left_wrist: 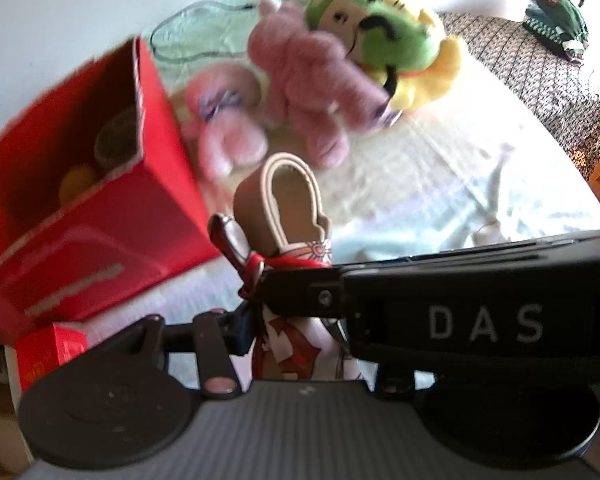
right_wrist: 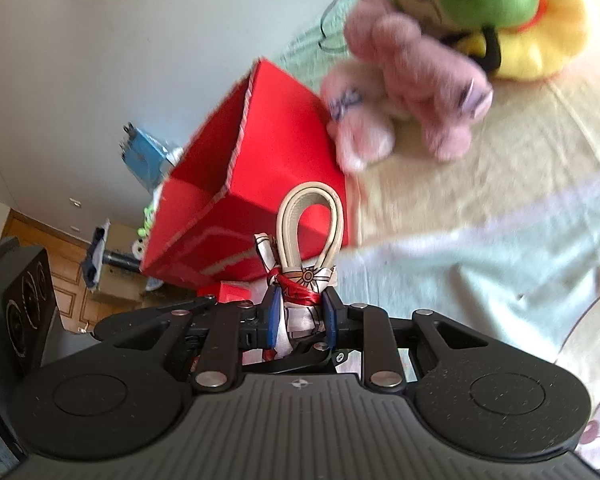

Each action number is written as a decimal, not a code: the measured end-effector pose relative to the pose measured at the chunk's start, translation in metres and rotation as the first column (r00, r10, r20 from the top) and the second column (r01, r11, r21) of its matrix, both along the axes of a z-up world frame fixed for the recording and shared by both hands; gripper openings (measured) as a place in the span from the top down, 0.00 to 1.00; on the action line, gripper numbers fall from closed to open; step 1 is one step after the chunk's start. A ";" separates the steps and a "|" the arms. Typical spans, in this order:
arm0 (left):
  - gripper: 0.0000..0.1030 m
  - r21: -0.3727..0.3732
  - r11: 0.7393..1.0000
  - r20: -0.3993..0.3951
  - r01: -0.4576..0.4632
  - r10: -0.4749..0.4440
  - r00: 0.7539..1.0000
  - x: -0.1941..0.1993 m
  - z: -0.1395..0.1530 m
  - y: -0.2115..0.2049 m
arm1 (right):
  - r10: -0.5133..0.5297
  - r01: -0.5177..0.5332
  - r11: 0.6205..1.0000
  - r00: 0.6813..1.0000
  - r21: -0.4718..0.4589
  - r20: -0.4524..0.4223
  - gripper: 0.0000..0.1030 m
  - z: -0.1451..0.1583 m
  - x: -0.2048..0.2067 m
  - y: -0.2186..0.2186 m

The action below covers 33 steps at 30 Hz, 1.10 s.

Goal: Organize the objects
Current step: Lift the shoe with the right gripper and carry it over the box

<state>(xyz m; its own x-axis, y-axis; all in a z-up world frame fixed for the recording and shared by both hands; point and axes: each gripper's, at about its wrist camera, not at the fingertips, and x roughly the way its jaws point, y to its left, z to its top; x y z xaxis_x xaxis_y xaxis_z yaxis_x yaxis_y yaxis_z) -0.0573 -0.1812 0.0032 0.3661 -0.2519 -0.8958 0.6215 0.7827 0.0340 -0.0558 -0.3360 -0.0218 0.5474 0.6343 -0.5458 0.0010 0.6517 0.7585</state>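
A cream strap loop (left_wrist: 288, 196) with a red-and-white scarf (left_wrist: 296, 344) knotted round its base stands upright between both grippers. My right gripper (right_wrist: 300, 316) is shut on the scarf (right_wrist: 300, 304), and the strap loop (right_wrist: 310, 228) rises above its blue pads. In the left wrist view the right gripper (left_wrist: 288, 284) reaches in from the right, its black body marked DAS. My left gripper (left_wrist: 296, 332) holds the scarf lower down; its left pad (left_wrist: 246, 328) presses the fabric and its right finger is hidden. An open red box (left_wrist: 100, 200) (right_wrist: 280, 140) stands just left of the strap.
Plush toys lie behind on the bed sheet (left_wrist: 440, 184): a pink one (left_wrist: 312, 80), a paler pink one (left_wrist: 224, 120), and a green-and-yellow one (left_wrist: 380, 36). A yellow item (left_wrist: 76, 184) sits inside the box. A small red carton (left_wrist: 52, 352), a patterned cushion (left_wrist: 520, 68) and a speaker (right_wrist: 20, 304) are nearby.
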 end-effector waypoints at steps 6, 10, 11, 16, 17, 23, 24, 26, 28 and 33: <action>0.63 -0.040 0.999 0.080 0.005 -0.002 0.997 0.002 0.030 -0.013 | -0.018 0.019 1.000 0.995 -0.013 0.096 0.76 0.029 0.005 -0.008; 0.63 -0.056 0.998 0.144 0.004 0.004 0.990 0.006 0.053 -0.010 | -0.005 0.012 0.999 0.985 -0.040 0.172 0.76 0.050 0.012 -0.006; 0.63 -0.059 0.998 0.162 0.002 0.008 0.987 0.010 0.058 -0.010 | -0.001 0.009 0.999 0.982 -0.043 0.188 0.76 0.055 0.016 -0.004; 0.63 -0.076 0.997 0.234 -0.026 0.043 0.971 0.032 0.080 0.005 | 0.027 -0.019 0.999 0.968 -0.037 0.249 0.76 0.076 0.042 0.012; 0.63 -0.080 0.996 0.245 -0.033 0.052 0.968 0.038 0.084 0.010 | 0.035 -0.026 0.999 0.965 -0.035 0.260 0.76 0.080 0.048 0.017; 0.63 -0.080 0.994 0.298 -0.073 0.094 0.950 0.075 0.103 0.044 | 0.085 -0.068 0.996 0.945 -0.066 0.317 0.76 0.099 0.086 0.059; 0.63 -0.077 0.994 0.305 -0.079 0.099 0.947 0.082 0.104 0.050 | 0.095 -0.075 0.995 0.941 -0.073 0.324 0.76 0.102 0.092 0.067; 0.63 -0.073 0.993 0.311 -0.094 0.112 0.944 0.098 0.106 0.064 | 0.113 -0.089 0.992 0.937 -0.085 0.332 0.76 0.105 0.106 0.084; 0.63 -0.071 0.992 0.305 -0.108 0.125 0.944 0.114 0.106 0.077 | 0.127 -0.101 0.990 0.936 -0.093 0.330 0.76 0.107 0.120 0.099; 0.63 -0.067 0.990 0.287 -0.128 0.142 0.947 0.152 0.097 0.109 | 0.156 -0.125 0.985 0.934 -0.116 0.320 0.76 0.105 0.149 0.135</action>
<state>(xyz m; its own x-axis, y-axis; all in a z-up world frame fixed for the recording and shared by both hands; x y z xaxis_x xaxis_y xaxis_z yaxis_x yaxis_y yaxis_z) 0.0943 -0.0718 0.1000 0.6422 -0.2214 -0.7339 0.4789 0.8635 0.1585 0.0935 -0.2006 0.0831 0.6140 0.6735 -0.4115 -0.3337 0.6940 0.6380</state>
